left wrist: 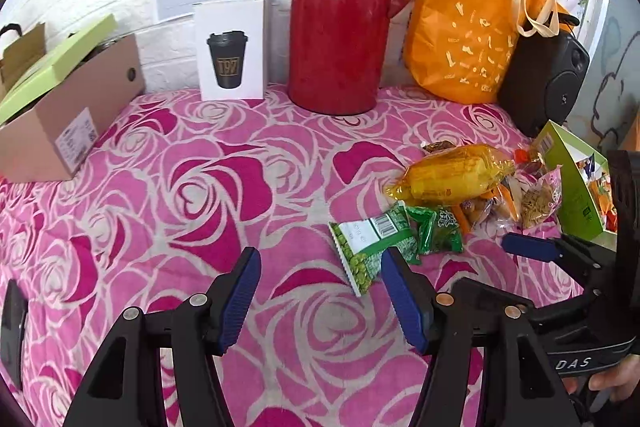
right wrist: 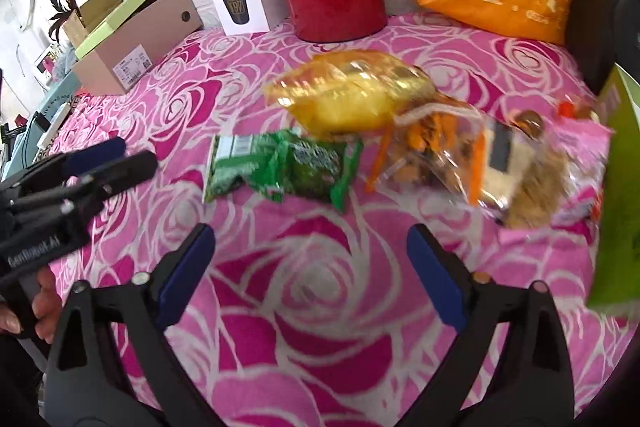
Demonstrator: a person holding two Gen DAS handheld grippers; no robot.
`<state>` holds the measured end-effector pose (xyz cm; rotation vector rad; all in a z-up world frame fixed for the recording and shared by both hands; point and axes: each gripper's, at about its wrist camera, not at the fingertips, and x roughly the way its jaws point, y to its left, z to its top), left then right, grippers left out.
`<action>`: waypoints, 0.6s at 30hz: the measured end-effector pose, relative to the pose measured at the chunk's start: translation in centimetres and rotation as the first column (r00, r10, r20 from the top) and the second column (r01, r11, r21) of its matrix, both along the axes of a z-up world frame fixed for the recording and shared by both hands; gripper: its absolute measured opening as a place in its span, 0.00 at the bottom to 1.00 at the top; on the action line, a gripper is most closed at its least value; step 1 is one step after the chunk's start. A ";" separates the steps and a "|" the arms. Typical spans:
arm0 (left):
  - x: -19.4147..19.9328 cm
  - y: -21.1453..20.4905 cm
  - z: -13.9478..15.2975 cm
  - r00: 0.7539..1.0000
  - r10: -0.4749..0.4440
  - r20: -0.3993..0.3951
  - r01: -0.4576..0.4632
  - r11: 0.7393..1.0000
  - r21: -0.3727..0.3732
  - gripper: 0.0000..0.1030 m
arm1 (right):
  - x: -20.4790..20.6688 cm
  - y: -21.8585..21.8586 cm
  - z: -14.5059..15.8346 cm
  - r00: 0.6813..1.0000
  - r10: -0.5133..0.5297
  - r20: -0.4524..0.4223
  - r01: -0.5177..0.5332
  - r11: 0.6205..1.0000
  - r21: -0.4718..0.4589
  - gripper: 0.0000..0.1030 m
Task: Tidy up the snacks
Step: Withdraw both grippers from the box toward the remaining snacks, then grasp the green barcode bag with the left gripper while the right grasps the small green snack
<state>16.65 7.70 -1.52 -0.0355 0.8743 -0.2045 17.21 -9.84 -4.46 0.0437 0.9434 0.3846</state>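
A pile of snacks lies on the pink rose cloth [left wrist: 200, 187]. A yellow corn packet [left wrist: 448, 173] [right wrist: 348, 99] tops it. Two green pea packets [left wrist: 372, 243] [right wrist: 276, 167] lie in front of it. Clear packets with orange and brown snacks [left wrist: 516, 199] [right wrist: 460, 163] lie to its right. A green box [left wrist: 576, 183] [right wrist: 618, 187] stands open at the far right. My left gripper [left wrist: 320, 291] is open and empty, just left of the pea packets. My right gripper [right wrist: 312, 279] is open and empty, a little short of the pile; it also shows in the left wrist view [left wrist: 532, 247].
A red thermos jug [left wrist: 340, 15], an orange tote bag [left wrist: 476, 15], a black speaker [left wrist: 548, 83] and a white cup box [left wrist: 232, 51] stand along the back wall. A cardboard box [left wrist: 68, 119] with a green lid sits at the left.
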 end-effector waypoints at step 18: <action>3.6 -2.9 -1.3 0.967 -0.249 -0.046 0.245 0.965 -0.090 0.62 | 1.8 -2.6 -1.7 0.995 -0.070 -0.075 0.072 0.997 0.036 0.11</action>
